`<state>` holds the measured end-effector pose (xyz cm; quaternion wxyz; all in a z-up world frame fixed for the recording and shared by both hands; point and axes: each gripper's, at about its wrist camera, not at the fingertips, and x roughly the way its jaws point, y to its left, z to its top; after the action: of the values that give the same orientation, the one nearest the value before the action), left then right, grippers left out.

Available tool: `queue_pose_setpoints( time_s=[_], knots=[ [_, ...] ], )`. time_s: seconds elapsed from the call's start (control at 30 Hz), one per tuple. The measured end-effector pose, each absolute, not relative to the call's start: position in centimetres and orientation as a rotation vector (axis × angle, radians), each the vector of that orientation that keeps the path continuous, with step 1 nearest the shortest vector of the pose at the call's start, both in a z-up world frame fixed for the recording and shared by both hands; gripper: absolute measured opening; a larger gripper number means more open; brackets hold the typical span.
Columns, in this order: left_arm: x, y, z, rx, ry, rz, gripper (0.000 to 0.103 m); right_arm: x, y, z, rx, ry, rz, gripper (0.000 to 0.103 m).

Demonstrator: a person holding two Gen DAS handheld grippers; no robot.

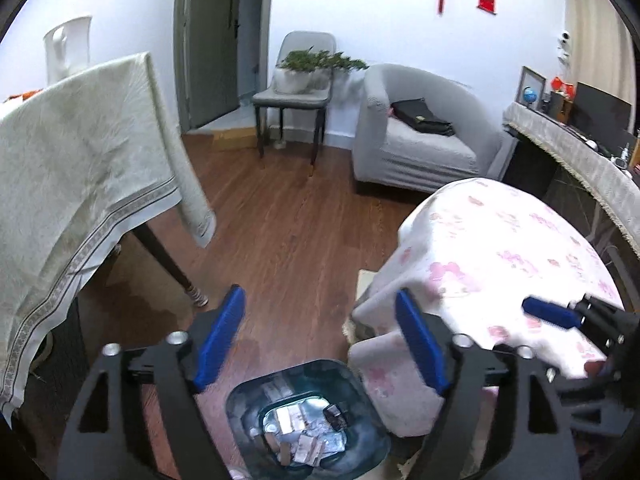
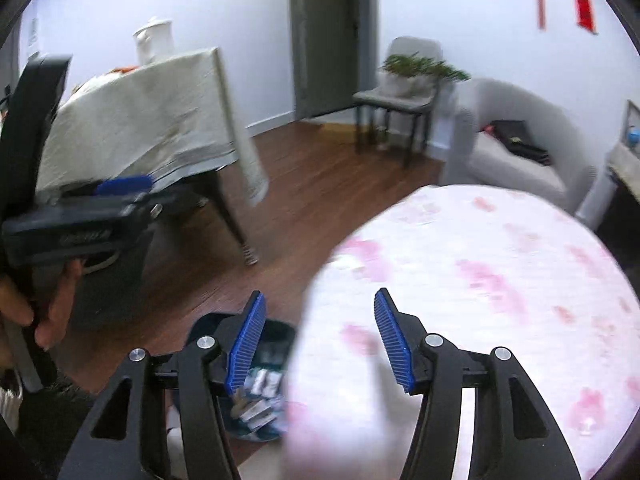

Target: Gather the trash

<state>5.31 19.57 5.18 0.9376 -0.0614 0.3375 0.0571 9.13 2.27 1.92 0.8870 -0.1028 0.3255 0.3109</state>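
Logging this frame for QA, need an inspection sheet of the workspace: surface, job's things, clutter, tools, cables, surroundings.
Surface: round table under a white cloth with pink print; its top shows nothing on it. Wood floor below.
Job's things: dark trash bin on the floor beside the table, holding paper scraps and wrappers.
Clutter: nothing seen loose on the floor in view.
Tools: left tool open and empty, above the bin; right tool open and empty, at the table's edge.
Cables: nothing seen.
Surroundings: second table with a beige cloth, grey chair holding a plant, grey armchair with a black bag, grey door, red wall hangings.
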Motion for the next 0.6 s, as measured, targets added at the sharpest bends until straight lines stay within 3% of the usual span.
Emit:
queue_pose_setpoints(
  time_s=[0.17, 0.37, 0.6],
  knots=[
    [4.9, 16.5, 5.3, -0.099, 0.646, 0.101, 0.09, 9.3, -1.9, 2.7, -0.154, 0.642, 0.549, 0.058],
    [2.5, 13.7, 3.8, -0.076, 0.603, 0.073, 0.095, 8.1, -8.0, 2.8, -0.074, 0.605, 0.406, 0.088],
    [1.0, 11.7, 3.2, -0.031, 0.585, 0.103, 0.096, 6.6, -14.4, 2.8, -0.003, 0.568, 0.277, 0.098]
  ],
)
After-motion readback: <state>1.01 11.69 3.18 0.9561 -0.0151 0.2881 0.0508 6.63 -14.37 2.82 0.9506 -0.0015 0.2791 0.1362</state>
